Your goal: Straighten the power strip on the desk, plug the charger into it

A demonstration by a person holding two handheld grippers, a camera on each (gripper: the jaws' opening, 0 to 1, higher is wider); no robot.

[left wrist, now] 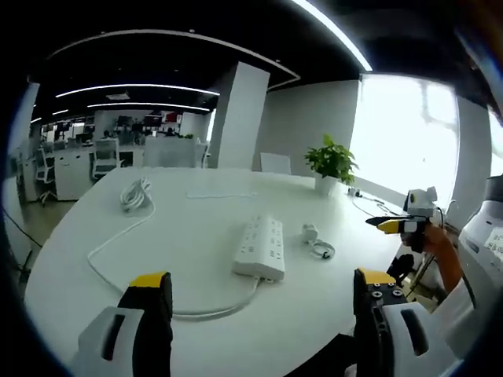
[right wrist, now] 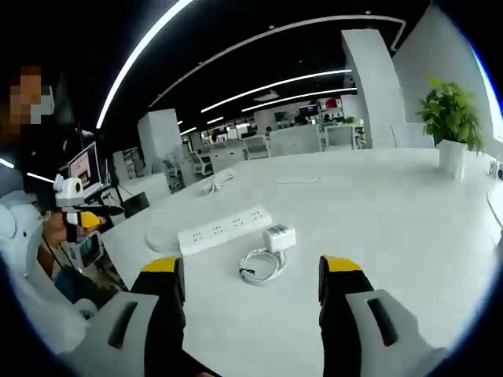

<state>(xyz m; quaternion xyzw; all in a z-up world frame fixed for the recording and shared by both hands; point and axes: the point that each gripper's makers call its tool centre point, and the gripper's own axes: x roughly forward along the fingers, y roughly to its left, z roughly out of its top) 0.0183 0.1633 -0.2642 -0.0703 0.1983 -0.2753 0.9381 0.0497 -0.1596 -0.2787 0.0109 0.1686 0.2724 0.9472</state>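
Power strip point(left wrist: 259, 247) lies on the white desk point(left wrist: 196, 212), charger point(left wrist: 310, 233) just beside at its 3 o'clock; left gripper point(left wrist: 263, 292) and right gripper point(right wrist: 250, 275) both released, holding nothing; potted plant point(left wrist: 330, 162) beyond.

Grippers, handheld, pair.
Left yellow-tipped black two-jaw gripper point(left wrist: 263, 287) and right one point(right wrist: 251, 275): jaws spread wide, nothing held, both raised.

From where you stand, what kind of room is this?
Most likely an open-plan office: a large white table in front, rows of desks with chairs behind, strip ceiling lights and a potted plant.
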